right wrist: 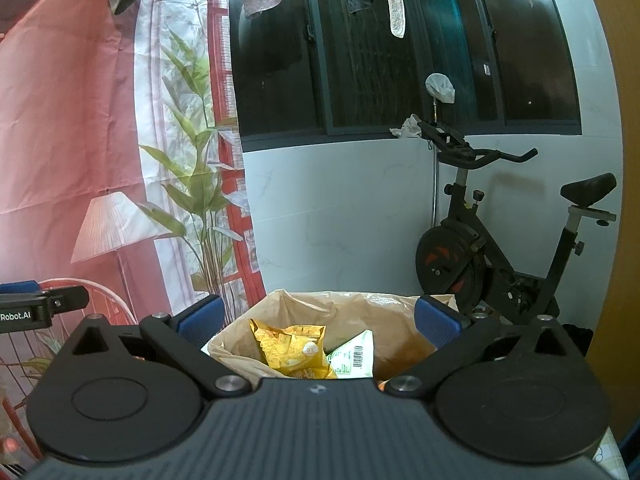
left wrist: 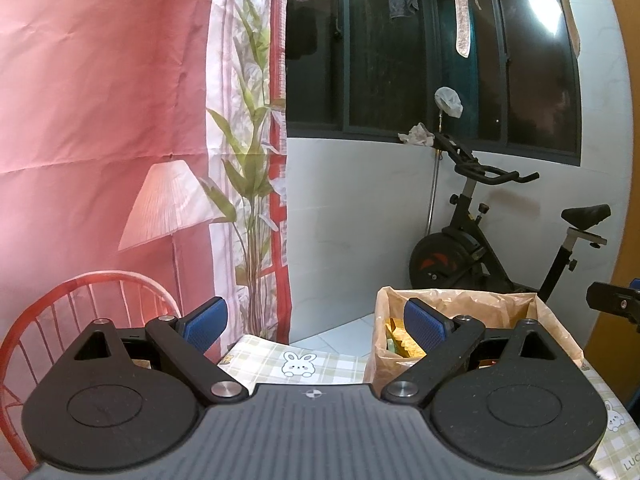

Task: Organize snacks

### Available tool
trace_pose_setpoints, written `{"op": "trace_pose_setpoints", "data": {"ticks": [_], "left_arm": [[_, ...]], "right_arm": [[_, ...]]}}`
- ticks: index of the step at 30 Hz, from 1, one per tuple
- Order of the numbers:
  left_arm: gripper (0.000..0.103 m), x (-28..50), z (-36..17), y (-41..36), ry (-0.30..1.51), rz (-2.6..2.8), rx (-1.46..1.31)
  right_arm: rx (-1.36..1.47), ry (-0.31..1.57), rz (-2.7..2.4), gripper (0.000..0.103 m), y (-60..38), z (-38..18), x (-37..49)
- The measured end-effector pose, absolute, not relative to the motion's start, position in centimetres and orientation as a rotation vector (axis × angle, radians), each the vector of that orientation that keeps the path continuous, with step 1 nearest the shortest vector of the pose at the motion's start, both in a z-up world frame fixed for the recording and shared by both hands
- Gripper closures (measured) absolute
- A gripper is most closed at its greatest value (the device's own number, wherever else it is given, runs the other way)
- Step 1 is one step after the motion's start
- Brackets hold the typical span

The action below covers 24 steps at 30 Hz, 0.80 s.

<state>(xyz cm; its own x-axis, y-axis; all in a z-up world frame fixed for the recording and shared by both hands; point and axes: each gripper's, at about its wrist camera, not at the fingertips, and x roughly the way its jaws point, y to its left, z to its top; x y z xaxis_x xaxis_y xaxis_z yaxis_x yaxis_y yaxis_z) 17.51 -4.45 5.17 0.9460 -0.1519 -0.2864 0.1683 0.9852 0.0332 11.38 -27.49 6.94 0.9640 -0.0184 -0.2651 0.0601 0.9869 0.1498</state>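
A box lined with a brown paper bag (right wrist: 352, 312) stands on the table and holds snack packets: a yellow packet (right wrist: 292, 348) and a white and green packet (right wrist: 352, 354). My right gripper (right wrist: 318, 320) hovers just in front of the bag, open, with nothing between its blue pads. In the left wrist view the same bag (left wrist: 472, 308) sits to the right, partly behind the right finger (left wrist: 426, 326). My left gripper (left wrist: 316, 326) is open and empty over the checked tablecloth (left wrist: 296, 360). The right gripper's tip (left wrist: 612, 300) shows at the far right edge.
A red wire chair (left wrist: 92, 296) stands at the left beside a pink printed backdrop (left wrist: 100, 100). An exercise bike (right wrist: 500, 248) stands against the white wall at the right, under a dark window. Laundry hangs overhead.
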Motion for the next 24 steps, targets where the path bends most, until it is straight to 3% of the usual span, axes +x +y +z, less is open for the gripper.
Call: {"op": "trace_pose_setpoints", "data": {"ticks": [24], "left_arm": [[0.007, 17.55, 5.08, -4.4, 0.294, -0.161, 0.058]], "right_arm": [[0.156, 0.27, -0.038, 0.0, -27.53, 6.96, 11.5]]}}
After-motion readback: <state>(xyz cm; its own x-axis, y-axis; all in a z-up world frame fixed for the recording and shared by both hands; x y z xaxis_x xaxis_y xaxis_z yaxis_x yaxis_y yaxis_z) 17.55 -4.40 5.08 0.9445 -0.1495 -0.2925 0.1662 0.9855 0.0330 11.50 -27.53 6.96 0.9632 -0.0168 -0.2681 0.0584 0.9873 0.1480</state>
